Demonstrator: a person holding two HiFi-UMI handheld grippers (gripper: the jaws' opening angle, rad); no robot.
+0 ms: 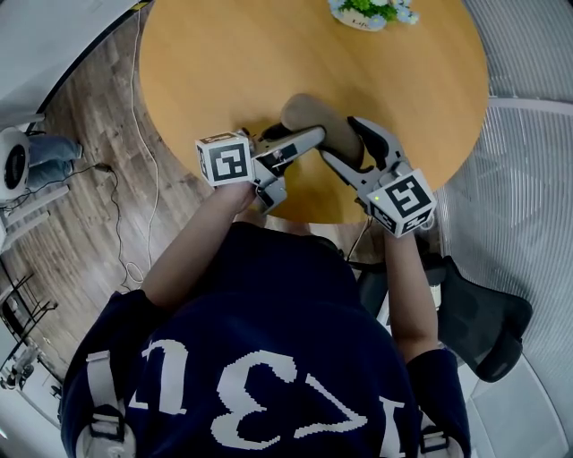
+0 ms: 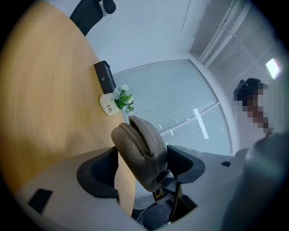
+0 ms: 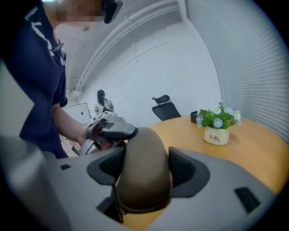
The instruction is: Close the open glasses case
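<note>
So the brown glasses case (image 1: 313, 112) is sitting over the near edge of the round wooden table (image 1: 233, 63), roughly in the middle left-to-right, right in front of the person. Both tongs are on it at once. The left gripper (image 1: 312, 136) comes in from the left and the right gripper (image 1: 340, 139) from the right, w/ the case sandwiched between them.

In the left gripper view the left gripper (image 2: 142, 169) has its pads pinching one rounded end of the case (image 2: 140, 149), one pad on each side. The lid seam runs along the top and looks down or v. nearly so (a thin dark line shows, can't say if it's fully snapped). In the right gripper view the right gripper (image 3: 146, 167) is clamped on the other end of the case (image 3: 142, 171), pads tight against both sides, and the left gripper (image 3: 110, 131) shows at the far end of the case.

Can't tell if the case is touching the tabletop or hanging just above it.

Other stuff: a small flower pot (image 1: 372, 11) at the far side of the table, a black box (image 2: 104, 77) just beyond it, an office chair (image 3: 165, 108) past the table.
</note>
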